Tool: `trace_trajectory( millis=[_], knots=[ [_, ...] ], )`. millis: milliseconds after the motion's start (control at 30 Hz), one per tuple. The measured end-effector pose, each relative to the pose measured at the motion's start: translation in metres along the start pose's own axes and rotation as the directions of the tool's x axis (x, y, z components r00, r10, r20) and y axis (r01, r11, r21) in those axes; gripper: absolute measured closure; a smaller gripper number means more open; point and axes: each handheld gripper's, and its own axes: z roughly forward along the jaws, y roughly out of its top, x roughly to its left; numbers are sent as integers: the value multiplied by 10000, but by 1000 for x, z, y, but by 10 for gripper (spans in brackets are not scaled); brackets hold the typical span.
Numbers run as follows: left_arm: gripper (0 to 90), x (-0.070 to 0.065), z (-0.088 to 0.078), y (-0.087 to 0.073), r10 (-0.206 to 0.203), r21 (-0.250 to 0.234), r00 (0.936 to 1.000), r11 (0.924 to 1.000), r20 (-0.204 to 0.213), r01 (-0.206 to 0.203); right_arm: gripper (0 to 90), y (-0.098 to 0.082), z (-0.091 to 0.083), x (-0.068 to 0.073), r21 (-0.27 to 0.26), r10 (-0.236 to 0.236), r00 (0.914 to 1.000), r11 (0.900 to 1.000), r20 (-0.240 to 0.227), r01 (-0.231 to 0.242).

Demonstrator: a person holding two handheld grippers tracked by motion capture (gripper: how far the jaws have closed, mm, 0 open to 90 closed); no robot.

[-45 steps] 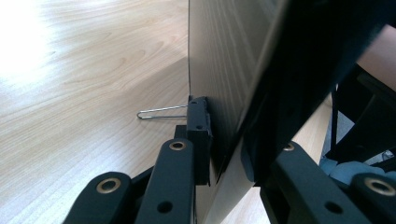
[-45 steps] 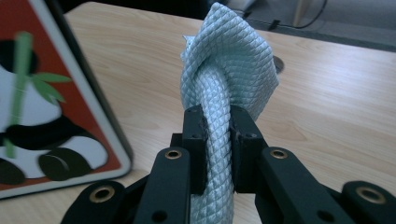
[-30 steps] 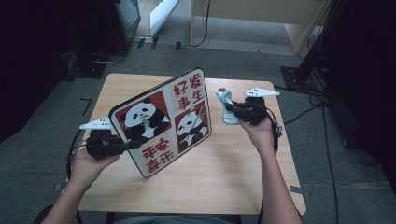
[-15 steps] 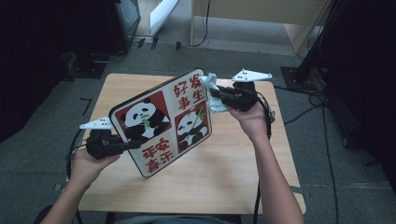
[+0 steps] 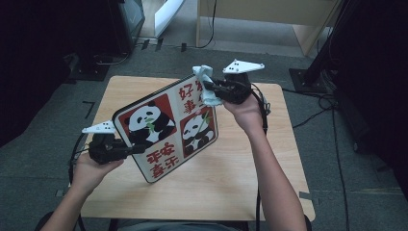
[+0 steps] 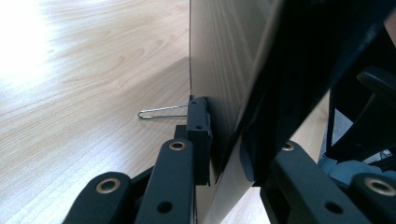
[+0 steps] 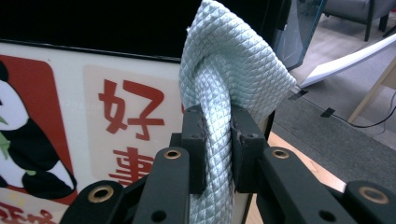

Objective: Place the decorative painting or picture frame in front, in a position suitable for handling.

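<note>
The pale green, waffle-textured cleaning cloth has come up from the table at about two o'clock and now presses on the upper corner of the rectangular panda picture board with red characters, pinched tight in the right gripper. The left gripper stays clamped on the board's eight-o'clock edge, tilting it above the light wooden table. Wiping looks about to begin.

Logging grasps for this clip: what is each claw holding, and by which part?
Left claw clamps the panda board at its lower left edge. Right claw pinches a bunched fold of the pale cloth.
</note>
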Motion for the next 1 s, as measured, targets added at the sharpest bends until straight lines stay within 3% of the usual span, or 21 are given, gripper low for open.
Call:
trace_trajectory(
  millis=[733,1000],
  knots=[
    [785,0,-1,0,20,120,10000,9999,41,-20,788,-17,9,-2,253,328,9992,9992,-236,-322],
    [781,0,0,0,53,116,10000,9999,76,-54,790,-32,12,-4,295,554,9978,9981,-373,-543]
  ],
)
